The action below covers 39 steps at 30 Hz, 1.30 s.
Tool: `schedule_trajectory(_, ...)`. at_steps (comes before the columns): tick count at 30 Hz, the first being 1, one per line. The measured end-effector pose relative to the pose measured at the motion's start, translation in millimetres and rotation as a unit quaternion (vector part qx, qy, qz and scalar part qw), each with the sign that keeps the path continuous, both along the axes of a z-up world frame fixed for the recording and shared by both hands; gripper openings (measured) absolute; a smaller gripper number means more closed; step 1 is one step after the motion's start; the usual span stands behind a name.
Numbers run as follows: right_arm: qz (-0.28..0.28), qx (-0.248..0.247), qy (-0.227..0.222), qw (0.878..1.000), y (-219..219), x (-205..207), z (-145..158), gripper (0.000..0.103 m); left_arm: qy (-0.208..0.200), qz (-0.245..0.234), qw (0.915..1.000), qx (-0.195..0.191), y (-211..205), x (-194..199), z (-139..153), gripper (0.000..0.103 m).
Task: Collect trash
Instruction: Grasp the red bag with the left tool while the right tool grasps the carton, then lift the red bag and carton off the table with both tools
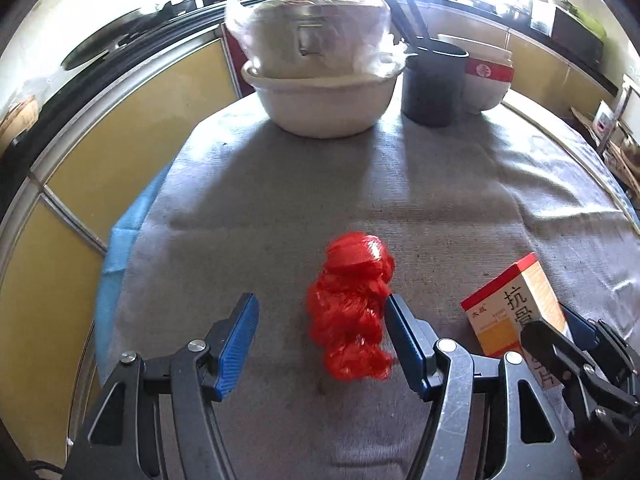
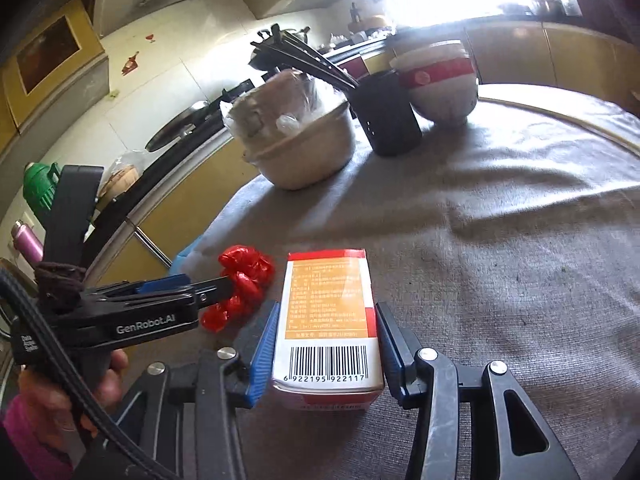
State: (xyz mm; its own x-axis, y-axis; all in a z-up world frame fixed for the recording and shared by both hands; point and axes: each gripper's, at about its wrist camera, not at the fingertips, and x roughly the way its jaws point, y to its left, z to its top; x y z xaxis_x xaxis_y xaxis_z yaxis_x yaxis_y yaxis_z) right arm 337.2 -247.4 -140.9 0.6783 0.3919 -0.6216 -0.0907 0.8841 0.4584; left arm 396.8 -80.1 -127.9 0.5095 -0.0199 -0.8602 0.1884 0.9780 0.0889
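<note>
Two pieces of trash: the box [image 2: 326,320] is clasped lengthwise between the right fingers [image 2: 264,344], the red bag [image 1: 352,308] lies lengthwise between the spread left fingers [image 1: 240,340]

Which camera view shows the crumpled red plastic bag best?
The left wrist view: the red plastic bag lies whole on the grey cloth, between the open fingers. In the right wrist view the left gripper covers part of it.
</note>
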Motion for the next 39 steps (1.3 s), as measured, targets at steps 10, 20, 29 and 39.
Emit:
schedule_trajectory(10,0.001,-0.059,-0.005,0.998,12.3,-2.2,-0.2,0.049,0.009,-0.017,0.9987,-0.047,2.9,2.5,-13.2,0.037)
schedule_trajectory(20,-0.183,-0.099,-0.046,0.977,-59.3,-17.5,22.2,0.049,-0.072,-0.023,0.9938,-0.081,-59.3,-1.2,9.3,0.036)
schedule_trajectory(29,-0.240,-0.092,-0.019,0.966,-86.1,-10.2,14.1,0.049,-0.080,-0.047,0.9926,-0.079,-116.8,-13.2,-6.0,0.036)
schedule_trajectory(39,-0.239,-0.088,-0.020,0.967,-82.1,-10.7,12.3,0.049,-0.092,-0.025,0.9931,-0.069,-99.8,-12.1,-2.5,0.036)
